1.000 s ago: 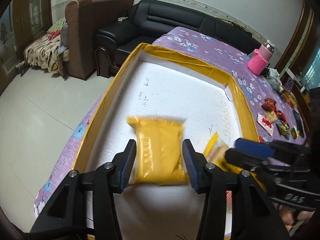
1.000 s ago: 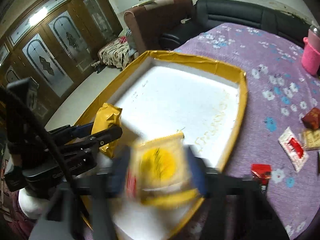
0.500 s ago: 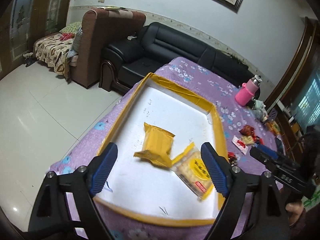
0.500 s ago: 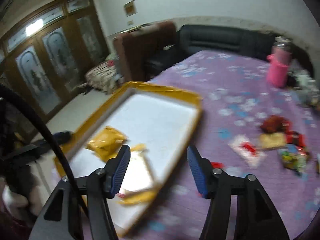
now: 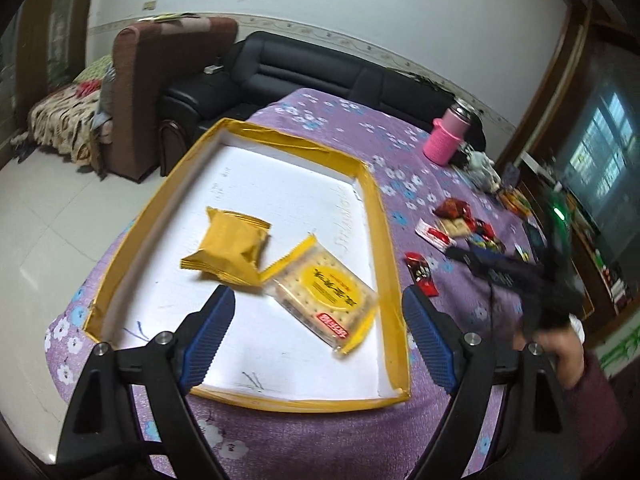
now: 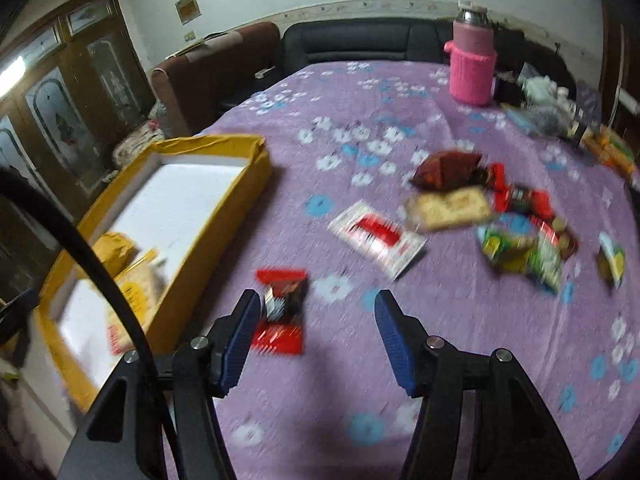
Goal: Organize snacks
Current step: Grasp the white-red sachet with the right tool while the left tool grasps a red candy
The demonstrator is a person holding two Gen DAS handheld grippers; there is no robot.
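Observation:
A yellow-rimmed white tray lies on the purple flowered tablecloth. Inside it rest a plain yellow packet and a clear cracker packet with a yellow disc, overlapping at one corner. My left gripper hovers open above the tray's near end, holding nothing. My right gripper is open over the cloth to the right of the tray, nothing between its fingers. A red packet lies just by its left fingertip. Further off lie a white-and-red packet, a cracker pack, a dark red bag and a green packet.
A pink-sleeved bottle stands at the table's far side, with mixed clutter to its right. A black sofa and a brown armchair stand beyond the table. The table's near edge drops to a tiled floor on the left.
Both grippers have opened and let their packets go into the tray. The left one has drawn back and up. The right one has swung right, over the loose snacks.

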